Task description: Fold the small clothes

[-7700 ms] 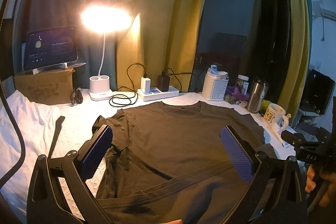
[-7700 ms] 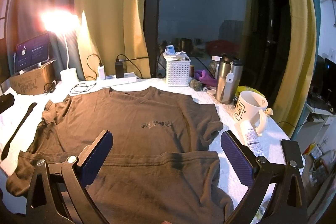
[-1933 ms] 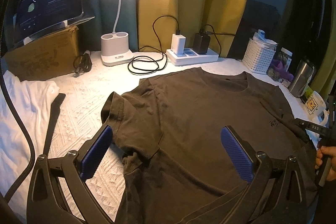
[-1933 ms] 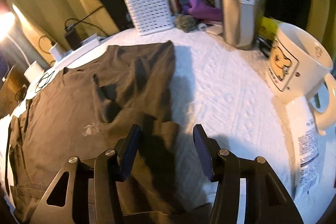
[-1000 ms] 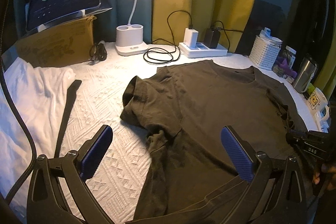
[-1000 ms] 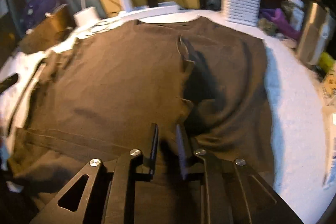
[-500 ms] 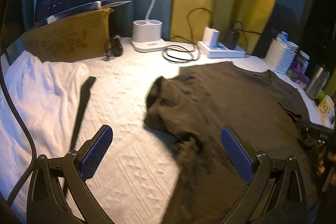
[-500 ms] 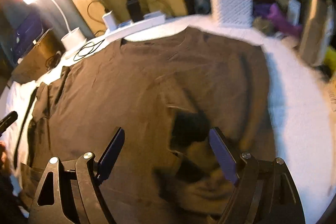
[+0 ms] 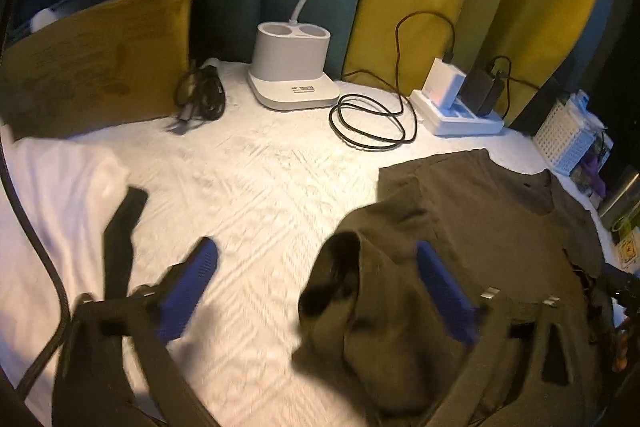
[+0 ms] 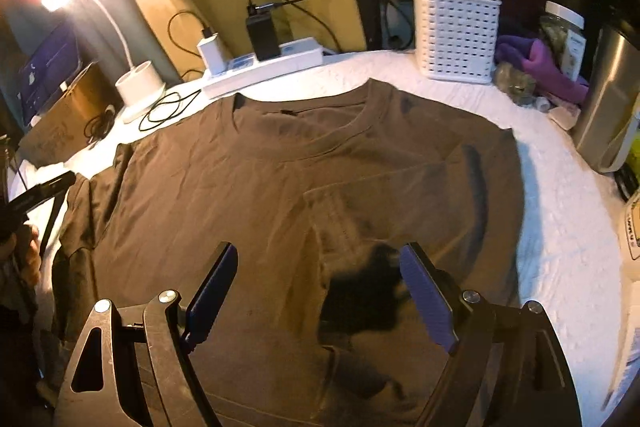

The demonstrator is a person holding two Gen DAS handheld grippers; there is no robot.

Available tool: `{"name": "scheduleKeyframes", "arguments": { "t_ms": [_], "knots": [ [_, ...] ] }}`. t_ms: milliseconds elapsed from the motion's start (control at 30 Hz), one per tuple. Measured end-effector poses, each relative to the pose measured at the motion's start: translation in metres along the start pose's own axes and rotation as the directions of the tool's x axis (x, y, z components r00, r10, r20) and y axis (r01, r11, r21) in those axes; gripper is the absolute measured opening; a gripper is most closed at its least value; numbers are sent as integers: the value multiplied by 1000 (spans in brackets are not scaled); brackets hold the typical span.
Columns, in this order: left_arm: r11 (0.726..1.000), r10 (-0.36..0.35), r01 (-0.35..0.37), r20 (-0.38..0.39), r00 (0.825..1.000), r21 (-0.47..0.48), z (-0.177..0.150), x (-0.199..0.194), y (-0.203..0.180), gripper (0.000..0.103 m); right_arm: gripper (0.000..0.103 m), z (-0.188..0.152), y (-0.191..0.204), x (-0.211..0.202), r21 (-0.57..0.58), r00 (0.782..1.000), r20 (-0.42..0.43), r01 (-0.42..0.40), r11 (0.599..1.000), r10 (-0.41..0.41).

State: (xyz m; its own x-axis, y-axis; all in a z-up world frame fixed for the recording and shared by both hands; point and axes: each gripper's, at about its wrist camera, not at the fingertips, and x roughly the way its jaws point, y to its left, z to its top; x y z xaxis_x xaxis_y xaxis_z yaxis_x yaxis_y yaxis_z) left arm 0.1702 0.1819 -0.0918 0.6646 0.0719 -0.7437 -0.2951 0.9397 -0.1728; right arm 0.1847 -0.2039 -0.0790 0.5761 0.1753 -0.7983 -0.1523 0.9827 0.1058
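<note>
Far left on the white textured surface (image 9: 260,187): a white cloth (image 9: 52,195) with a dark strap (image 9: 120,243) across its edge, a cardboard box (image 9: 96,59) behind. Further right, a coiled black cable (image 9: 372,123), a white lamp base (image 9: 294,71) and a power strip (image 9: 460,115) along the curtain. Left gripper (image 9: 316,291) with jaws closing but well apart, the bunched left sleeve (image 9: 344,287) of the brown T-shirt (image 10: 280,187) between the blue pads (image 9: 188,291), pressed by neither. T-shirt spread flat mid-surface, collar toward the power strip, right side folded inward over the chest. Right gripper (image 10: 320,295) wide above the folded part, gripping nothing. Far right: white basket (image 10: 456,39), purple cloth (image 10: 536,67), steel tumbler (image 10: 608,99).
</note>
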Motion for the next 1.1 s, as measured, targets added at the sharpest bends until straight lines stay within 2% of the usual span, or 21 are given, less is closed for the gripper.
{"name": "scheduleKeyframes", "arguments": {
  "t_ms": [33,67,133,200,300,400,533,567,600,667,767,833,967,1033,1067,1100],
  "knots": [
    [1000,1,-1,-16,1000,12,0,5,0,63,85,-1,-2,1,5,1000,-4,6,1000,-6],
    [1000,-5,6,-47,999,22,-1,10,0,46,85,-1,-3,1,7,1000,-7,11,1000,-11],
    [999,-3,5,-70,998,36,-7,13,1,27,85,-4,-5,4,8,1000,-13,21,1000,-21],
    [998,25,-21,-74,997,54,-17,7,2,20,85,-6,-6,7,14,1000,-22,16,1000,-16],
    [998,56,-53,-63,996,45,-30,-8,9,20,85,-8,-6,13,18,999,-33,9,1000,-8],
    [987,158,-156,-59,986,44,-39,-20,20,20,85,-10,-5,17,10,999,-43,7,1000,-7],
    [990,141,-142,-85,986,1,-34,-25,37,24,85,-12,-5,18,-2,999,-42,4,1000,-4],
    [991,136,-137,-78,988,1,-30,-26,37,39,85,-12,-5,17,-1,999,-40,2,1000,-2],
    [992,129,-129,-67,989,-3,-25,-28,36,60,85,-11,-6,16,0,999,-35,2,1000,-2],
    [995,94,-95,-29,995,-27,-13,-31,34,70,85,-10,-7,13,6,1000,-25,3,1000,-2],
    [999,29,-30,-26,999,-39,6,-21,27,70,85,-10,-11,9,16,1000,-16,9,1000,-9],
    [999,15,-18,-76,997,-39,14,-3,22,70,85,-9,-13,7,24,1000,-12,14,1000,-14],
    [1000,12,-15,-192,981,-15,2,27,13,70,85,-11,-20,3,44,1000,-5,26,999,-25],
    [999,19,-15,-168,986,28,-6,20,9,69,85,-13,-23,1,51,999,-4,32,998,-32],
    [999,9,-3,-173,985,33,-9,17,8,65,85,-13,-26,1,58,999,-3,34,998,-34],
    [999,4,4,-164,986,49,-12,12,5,38,85,-14,-27,1,62,999,-3,32,998,-32]
  ]
}}
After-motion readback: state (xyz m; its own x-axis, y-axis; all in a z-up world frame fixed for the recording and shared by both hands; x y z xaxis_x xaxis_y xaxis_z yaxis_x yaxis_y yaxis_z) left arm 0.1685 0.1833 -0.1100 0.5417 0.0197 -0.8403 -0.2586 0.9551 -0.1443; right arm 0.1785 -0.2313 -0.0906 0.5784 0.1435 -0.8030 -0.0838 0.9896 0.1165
